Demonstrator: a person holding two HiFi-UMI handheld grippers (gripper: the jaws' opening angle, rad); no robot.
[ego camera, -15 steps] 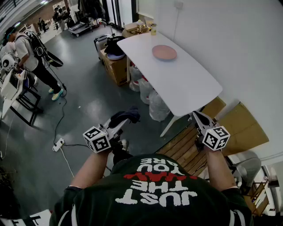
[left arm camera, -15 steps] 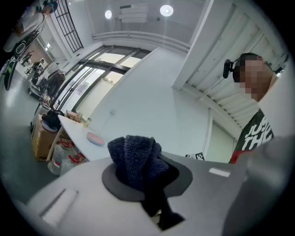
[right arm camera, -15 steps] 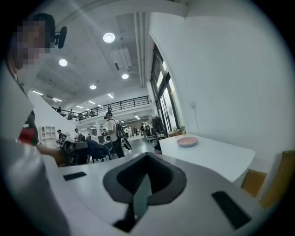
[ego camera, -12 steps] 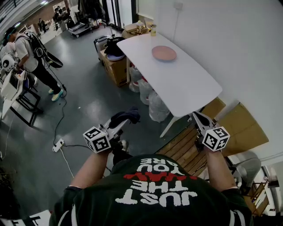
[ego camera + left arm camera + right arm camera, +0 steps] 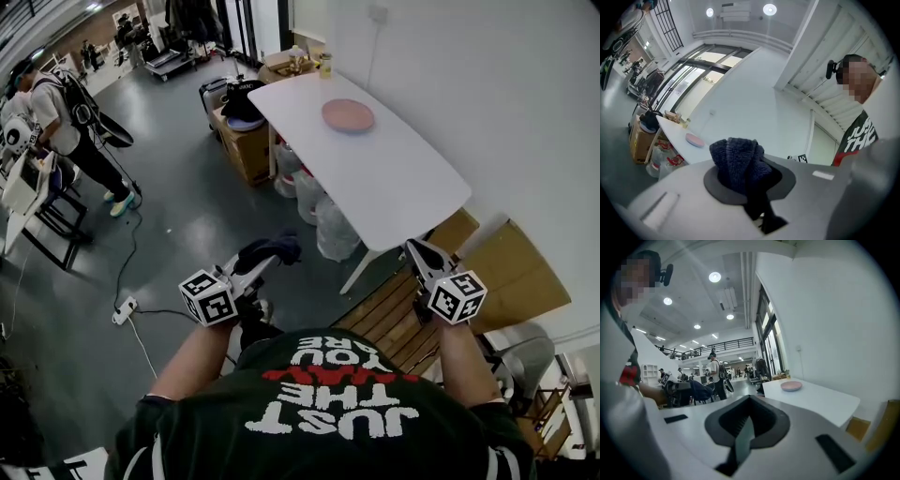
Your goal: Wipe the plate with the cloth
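Note:
A pink plate (image 5: 348,115) lies on the far half of a white table (image 5: 394,183); it also shows as a small disc in the left gripper view (image 5: 695,139) and the right gripper view (image 5: 791,386). My left gripper (image 5: 267,255) is shut on a dark blue cloth (image 5: 270,248), which bunches up between the jaws (image 5: 738,161). It hangs over the grey floor, well short of the table. My right gripper (image 5: 415,249) is shut with nothing in it, near the table's near corner.
Cardboard boxes (image 5: 246,141) and plastic bags (image 5: 323,220) sit under and beside the table. A wooden pallet (image 5: 394,314) lies below my right gripper. A white wall runs along the table's right side. A person (image 5: 66,117) stands far left; a power strip (image 5: 123,307) and cable lie on the floor.

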